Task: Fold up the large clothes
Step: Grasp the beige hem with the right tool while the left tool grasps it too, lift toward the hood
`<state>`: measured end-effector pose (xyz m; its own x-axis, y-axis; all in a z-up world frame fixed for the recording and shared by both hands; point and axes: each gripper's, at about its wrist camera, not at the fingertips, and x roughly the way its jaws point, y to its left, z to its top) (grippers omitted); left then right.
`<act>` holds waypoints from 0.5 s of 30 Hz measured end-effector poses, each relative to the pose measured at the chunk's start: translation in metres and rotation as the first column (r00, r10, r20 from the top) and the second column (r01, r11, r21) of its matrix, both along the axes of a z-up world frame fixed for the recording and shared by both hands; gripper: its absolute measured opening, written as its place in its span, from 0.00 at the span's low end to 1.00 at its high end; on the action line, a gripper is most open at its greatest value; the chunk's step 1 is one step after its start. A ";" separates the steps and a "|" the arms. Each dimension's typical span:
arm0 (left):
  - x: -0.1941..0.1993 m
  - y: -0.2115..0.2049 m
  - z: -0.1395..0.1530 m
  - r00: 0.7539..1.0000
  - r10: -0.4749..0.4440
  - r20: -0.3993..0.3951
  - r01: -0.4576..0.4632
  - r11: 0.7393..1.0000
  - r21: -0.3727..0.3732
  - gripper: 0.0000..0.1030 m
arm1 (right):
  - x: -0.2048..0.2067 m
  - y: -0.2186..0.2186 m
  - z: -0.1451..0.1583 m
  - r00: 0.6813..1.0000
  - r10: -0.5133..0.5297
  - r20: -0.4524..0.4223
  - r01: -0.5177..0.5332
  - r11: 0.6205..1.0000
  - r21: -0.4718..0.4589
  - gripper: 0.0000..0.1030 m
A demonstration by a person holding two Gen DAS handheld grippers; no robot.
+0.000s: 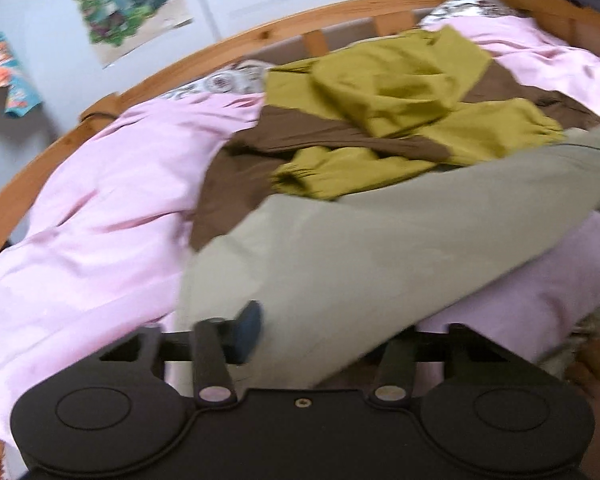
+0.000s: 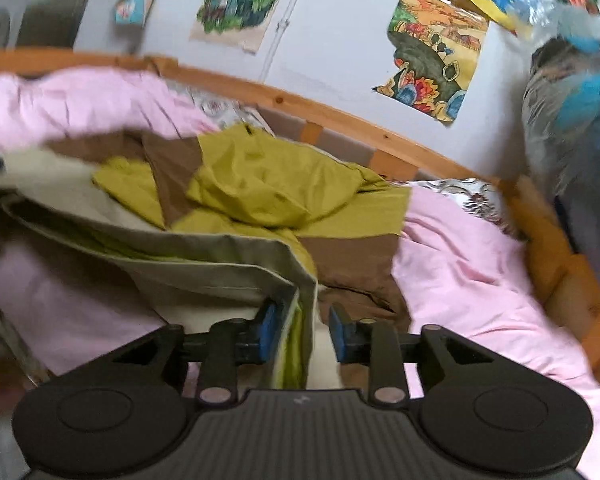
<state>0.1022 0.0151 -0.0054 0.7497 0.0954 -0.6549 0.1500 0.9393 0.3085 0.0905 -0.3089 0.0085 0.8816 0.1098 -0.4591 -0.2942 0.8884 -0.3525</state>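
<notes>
Khaki hem point(image 2: 228, 264): we are pinching it in both grippers point(image 1: 296, 336) point(image 2: 302, 334); lifting evenly, keeping it taut.

My left gripper point(image 1: 300, 332): black body, two round caps, central screw, blue fingertips point(image 1: 249, 330). My right gripper point(image 2: 302, 334): ribbed dark-grey plate, blue pads point(image 2: 266, 334).

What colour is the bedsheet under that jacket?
The smooth cotton bedsheet is plain pale pink, clearest in the left wrist view.
</notes>
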 end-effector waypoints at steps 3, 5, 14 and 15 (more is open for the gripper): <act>0.001 0.009 0.005 1.000 -0.009 0.016 0.010 0.999 -0.034 0.13 | -0.001 0.001 -0.004 1.000 -0.021 -0.008 0.021 0.999 -0.034 0.32; -0.005 0.007 0.010 0.998 -0.036 0.052 0.038 0.999 -0.036 0.05 | -0.002 0.001 -0.003 1.000 -0.023 -0.019 0.022 0.999 -0.030 0.19; -0.042 0.021 0.050 0.982 -0.042 0.183 0.078 0.978 -0.192 0.00 | -0.039 0.013 0.032 0.996 -0.026 0.081 0.033 0.997 -0.074 0.02; -0.050 0.023 0.056 0.981 -0.049 0.190 0.090 0.974 -0.209 0.00 | -0.045 0.012 0.039 0.994 -0.036 0.100 0.044 0.996 -0.074 0.02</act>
<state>0.0519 0.0377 0.0508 0.8581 -0.0894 -0.5056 0.1772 0.9758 0.1283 0.0458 -0.2965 0.0474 0.9261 0.0416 -0.3751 -0.2191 0.8685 -0.4447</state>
